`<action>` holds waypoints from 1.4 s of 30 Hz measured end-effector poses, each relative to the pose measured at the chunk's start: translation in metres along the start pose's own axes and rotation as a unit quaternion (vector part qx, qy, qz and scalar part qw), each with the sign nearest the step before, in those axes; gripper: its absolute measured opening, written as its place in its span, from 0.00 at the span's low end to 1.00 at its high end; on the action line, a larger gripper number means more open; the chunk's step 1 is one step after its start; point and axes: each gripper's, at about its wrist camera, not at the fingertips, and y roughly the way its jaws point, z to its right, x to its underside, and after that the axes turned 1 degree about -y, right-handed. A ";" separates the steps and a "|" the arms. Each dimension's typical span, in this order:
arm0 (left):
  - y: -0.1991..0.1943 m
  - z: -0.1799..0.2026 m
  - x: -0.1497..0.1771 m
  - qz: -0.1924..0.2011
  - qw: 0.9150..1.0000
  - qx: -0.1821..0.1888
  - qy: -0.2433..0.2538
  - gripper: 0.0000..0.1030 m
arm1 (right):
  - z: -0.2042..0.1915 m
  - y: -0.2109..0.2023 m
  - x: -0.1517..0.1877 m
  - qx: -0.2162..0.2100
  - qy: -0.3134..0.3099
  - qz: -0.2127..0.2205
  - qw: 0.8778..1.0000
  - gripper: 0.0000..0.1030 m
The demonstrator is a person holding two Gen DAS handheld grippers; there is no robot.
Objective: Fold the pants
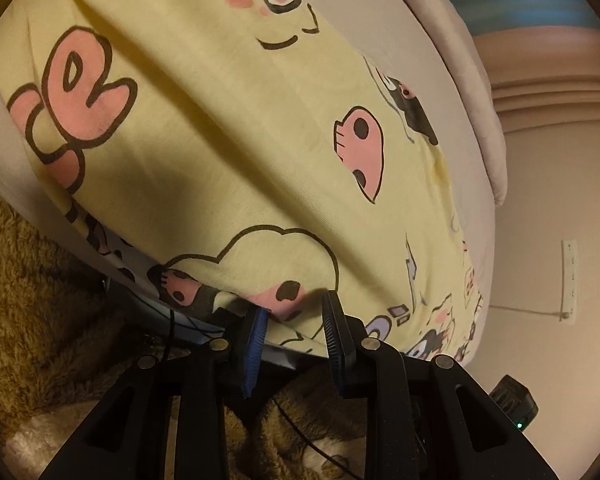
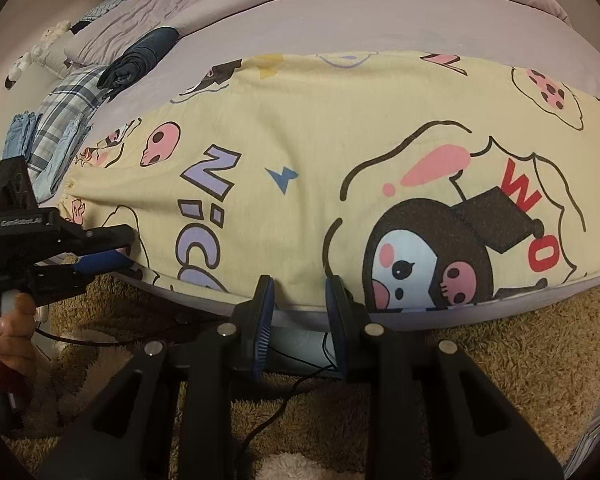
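Yellow pants (image 2: 300, 152) with cartoon prints lie flat along the near edge of the bed; they fill the left wrist view (image 1: 220, 140) too. My left gripper (image 1: 294, 308) is open at the pants' near edge, the cloth edge between its jaws. It shows in the right wrist view (image 2: 108, 248) at the pants' left end, open around the edge. My right gripper (image 2: 300, 288) is open at the near edge, mid-length, jaws on either side of the hem.
The bed has a lilac sheet (image 2: 340, 24). Folded plaid and denim clothes (image 2: 60, 120) and a dark rolled garment (image 2: 140, 56) lie at its left. A brown shaggy rug (image 2: 520, 360) with cables lies below. A wall socket strip (image 1: 569, 280) is at right.
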 end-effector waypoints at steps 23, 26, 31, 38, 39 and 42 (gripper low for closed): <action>0.001 0.018 0.037 0.023 0.984 -0.124 0.126 0.01 | 0.002 -0.001 0.002 0.001 -0.004 -0.013 1.000 0.25; 0.002 0.026 0.038 -0.001 0.976 -0.149 0.159 0.01 | 0.001 -0.012 -0.003 0.004 -0.013 0.002 1.000 0.27; -0.012 0.043 0.040 -0.012 0.971 -0.130 0.199 0.07 | 0.015 -0.005 -0.010 0.024 -0.004 0.005 1.000 0.34; -0.038 0.063 0.023 0.037 0.971 -0.099 0.216 0.19 | 0.044 -0.022 0.001 0.043 0.016 0.000 0.999 0.34; -0.038 0.066 0.019 0.046 0.970 -0.099 0.218 0.19 | 0.055 -0.028 0.000 0.052 0.030 0.007 0.998 0.34; -0.031 0.076 0.007 0.083 0.963 -0.116 0.230 0.20 | 0.087 -0.043 -0.010 0.078 0.068 0.035 0.994 0.34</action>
